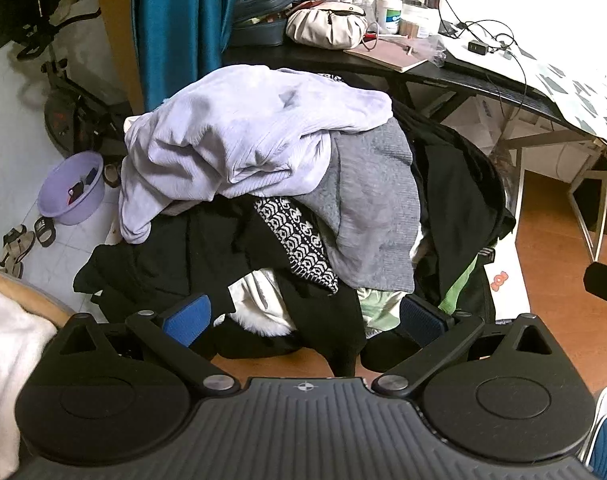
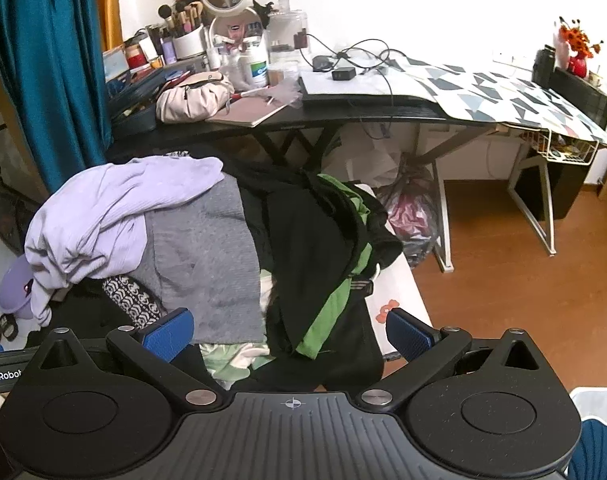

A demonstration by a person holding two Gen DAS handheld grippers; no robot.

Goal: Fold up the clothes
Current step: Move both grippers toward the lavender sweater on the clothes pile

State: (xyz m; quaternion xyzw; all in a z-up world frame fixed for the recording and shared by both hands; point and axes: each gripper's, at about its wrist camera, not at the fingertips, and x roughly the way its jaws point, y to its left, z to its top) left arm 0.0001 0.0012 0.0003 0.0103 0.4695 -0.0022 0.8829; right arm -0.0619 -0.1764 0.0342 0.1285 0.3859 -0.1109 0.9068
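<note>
A heap of clothes sits in front of both grippers. A lilac ribbed top [image 1: 239,140] [image 2: 115,216] lies on its crest, over a grey knit [image 1: 371,208] [image 2: 207,256]. Below them are a black-and-white patterned piece [image 1: 299,240] [image 2: 133,300], black garments [image 1: 175,256] and a black-and-green jacket [image 2: 323,264]. My left gripper [image 1: 303,322] is open just short of the heap's near edge, nothing between its blue pads [image 1: 187,320]. My right gripper [image 2: 289,336] is open too, low before the grey knit and the jacket, holding nothing.
A black desk [image 2: 343,114] crowded with cosmetics, a beige pouch [image 2: 193,96] and cables stands behind the heap. A teal curtain [image 1: 179,20] hangs at the left. A lilac basin [image 1: 71,188] and sandals sit on the tiled floor. White cloth [image 1: 7,360] lies at my left.
</note>
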